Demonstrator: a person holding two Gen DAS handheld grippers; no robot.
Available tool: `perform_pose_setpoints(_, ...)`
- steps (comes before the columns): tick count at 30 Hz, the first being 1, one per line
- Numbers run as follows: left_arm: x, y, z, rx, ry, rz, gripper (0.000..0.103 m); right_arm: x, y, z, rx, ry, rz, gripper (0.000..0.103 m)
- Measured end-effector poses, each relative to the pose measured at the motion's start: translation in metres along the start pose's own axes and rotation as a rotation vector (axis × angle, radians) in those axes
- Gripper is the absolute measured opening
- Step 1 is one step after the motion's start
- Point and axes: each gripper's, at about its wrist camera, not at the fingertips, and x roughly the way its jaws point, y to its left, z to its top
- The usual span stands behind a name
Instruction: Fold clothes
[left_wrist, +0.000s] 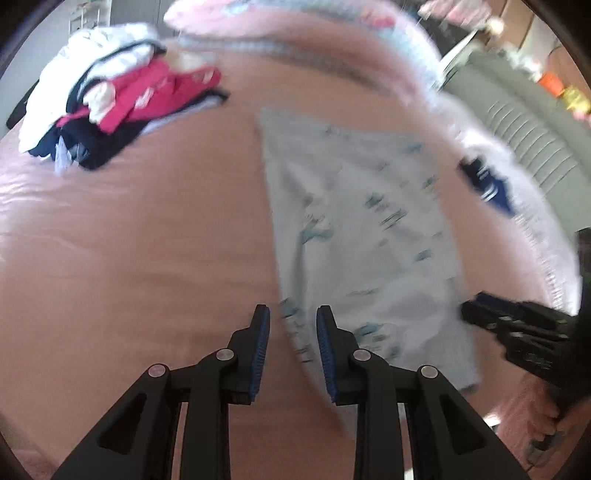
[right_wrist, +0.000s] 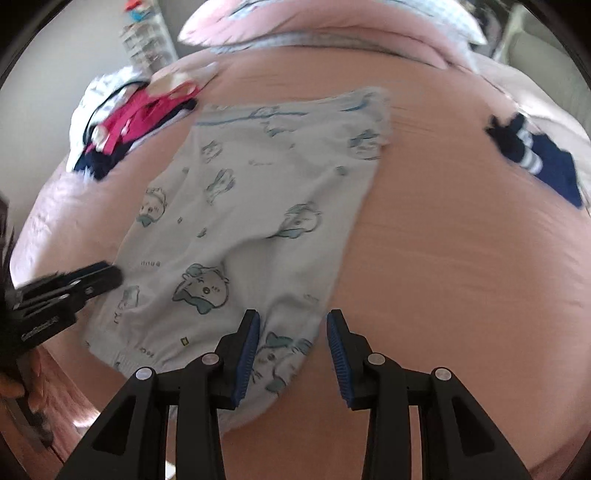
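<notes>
A pale blue garment printed with cartoon animals lies spread flat on the pink bed sheet. My left gripper hovers open over the garment's near left edge, and nothing is pinched between its blue pads. From the right wrist view the same garment fills the middle. My right gripper is open above its near right corner. Each gripper shows in the other's view: the right gripper by the garment's right edge, the left gripper at its left edge.
A pile of white, pink and navy clothes sits at the back left of the bed. A navy striped garment lies at the right. Pillows and bedding line the far end. The bed's near edge runs below the grippers.
</notes>
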Motion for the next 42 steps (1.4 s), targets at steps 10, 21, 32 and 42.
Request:
perform_pose_setpoints(10, 0.016, -0.017, -0.006, 0.071, 0.131, 0.102, 0.024, 0.014, 0.037, -0.017, -0.052, 0.047, -0.043, 0.037)
perform_pose_setpoints(21, -0.008, 0.023, -0.026, -0.255, 0.076, -0.158, 0.030, -0.010, -0.004, -0.022, 0.147, 0.025, 0.049, 0.051)
perform_pose_setpoints(32, 0.002, 0.015, -0.048, -0.310, 0.124, -0.232, 0.038, 0.012, 0.001, -0.039, 0.217, 0.078, 0.230, 0.057)
perform_pose_setpoints(42, -0.016, -0.012, -0.049, -0.227, 0.127, -0.224, 0.014, -0.004, 0.009, -0.038, 0.163, 0.025, 0.264, 0.013)
